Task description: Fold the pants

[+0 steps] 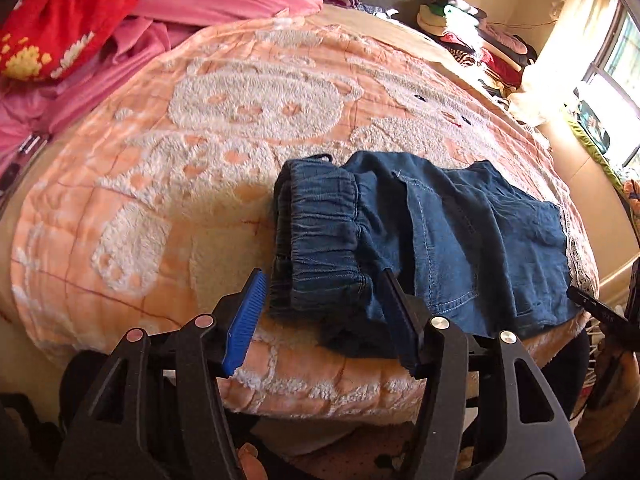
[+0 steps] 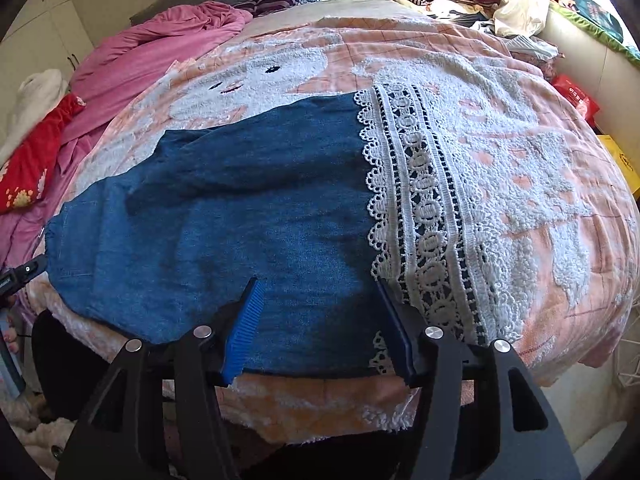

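Observation:
Blue denim pants [image 1: 460, 232] lie folded lengthwise on a peach blanket [image 1: 180, 208] near the bed's front edge. The elastic waistband [image 1: 320, 220] points left and the white lace hem [image 2: 424, 208] points right. My left gripper [image 1: 322, 280] hovers open over the waistband, which shows between its blue pads without being pinched. Over the leg end [image 2: 240, 208], just left of the lace, my right gripper [image 2: 318, 284] stands open with cloth showing between its fingers but ungripped. A black part of the other gripper [image 1: 600, 312] shows at the right edge of the left wrist view.
A crumpled pink duvet [image 2: 160, 48] and a red flowered cushion [image 1: 60, 28] lie at the bed's far left. Piled clothes [image 1: 480, 44] sit beyond the bed by a bright window [image 1: 616, 92]. The bed's front edge [image 2: 320, 412] drops just below both grippers.

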Tool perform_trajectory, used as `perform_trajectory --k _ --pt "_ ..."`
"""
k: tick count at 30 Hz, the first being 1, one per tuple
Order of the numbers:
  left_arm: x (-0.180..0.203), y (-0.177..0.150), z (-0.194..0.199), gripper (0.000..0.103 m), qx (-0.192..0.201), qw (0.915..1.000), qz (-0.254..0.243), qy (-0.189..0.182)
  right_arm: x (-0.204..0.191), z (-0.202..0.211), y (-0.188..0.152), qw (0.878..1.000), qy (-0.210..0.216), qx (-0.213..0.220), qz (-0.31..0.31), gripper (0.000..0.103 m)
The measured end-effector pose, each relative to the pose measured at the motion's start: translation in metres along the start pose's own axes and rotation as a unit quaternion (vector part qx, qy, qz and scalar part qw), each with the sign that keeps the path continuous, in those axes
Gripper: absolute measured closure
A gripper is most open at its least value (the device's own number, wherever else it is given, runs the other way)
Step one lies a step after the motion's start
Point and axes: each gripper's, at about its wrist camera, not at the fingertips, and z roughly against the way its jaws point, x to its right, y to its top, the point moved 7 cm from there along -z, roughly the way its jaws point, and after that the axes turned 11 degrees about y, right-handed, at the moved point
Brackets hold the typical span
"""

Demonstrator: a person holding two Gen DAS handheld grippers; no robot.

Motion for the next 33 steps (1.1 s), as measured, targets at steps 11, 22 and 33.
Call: perform_trajectory --k 11,22,33 --pt "-0.019 0.009 0.003 0.070 0.012 0.9992 -0.002 0.037 0.000 0.001 -0.003 1.000 0.012 -0.003 -0.006 0.044" --pt "-0.036 0.026 0.061 0.048 0.064 0.9966 0.009 0.051 0.002 0.032 0.018 0.999 0.031 0.028 0.007 0.043" --pt "0.133 0.098 0.022 0.043 0.079 0.9858 -0.112 -0.097 0.059 0.024 0.114 0.996 0.066 0.052 -0.028 0.043"
